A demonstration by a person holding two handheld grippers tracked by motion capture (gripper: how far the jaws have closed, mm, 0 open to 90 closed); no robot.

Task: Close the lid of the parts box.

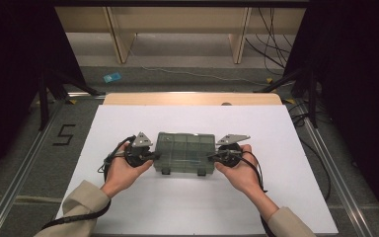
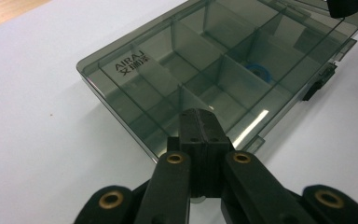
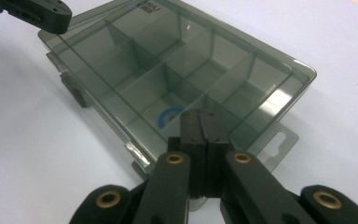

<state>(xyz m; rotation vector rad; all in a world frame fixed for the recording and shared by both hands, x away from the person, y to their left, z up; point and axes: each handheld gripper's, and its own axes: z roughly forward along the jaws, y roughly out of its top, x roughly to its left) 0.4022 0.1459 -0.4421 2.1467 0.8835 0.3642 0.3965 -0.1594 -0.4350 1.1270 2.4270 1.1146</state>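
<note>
High view: white bench [image 1: 128,207] surface, smoke-grey translucent compartment box [image 1: 185,150] lying flat near its middle, lid down, two latches on the near long edge. Left hand [image 1: 123,170] holds the left gripper [image 1: 154,156] at the box's left short end. Left gripper view: jaws pressed together with no gap between them, tips over the box's end edge; whether they touch it or pinch anything cannot be told. "AIRAJ" is printed on the lid, dividers visible beneath, a blue ring [image 2: 258,72] in one compartment. Right hand [image 1: 242,173] holds the right gripper [image 1: 212,157] at the box's right short end. Right gripper view: jaws likewise closed together, tips over the lid beside the hang tab [image 3: 279,140]; contact unclear.
</note>
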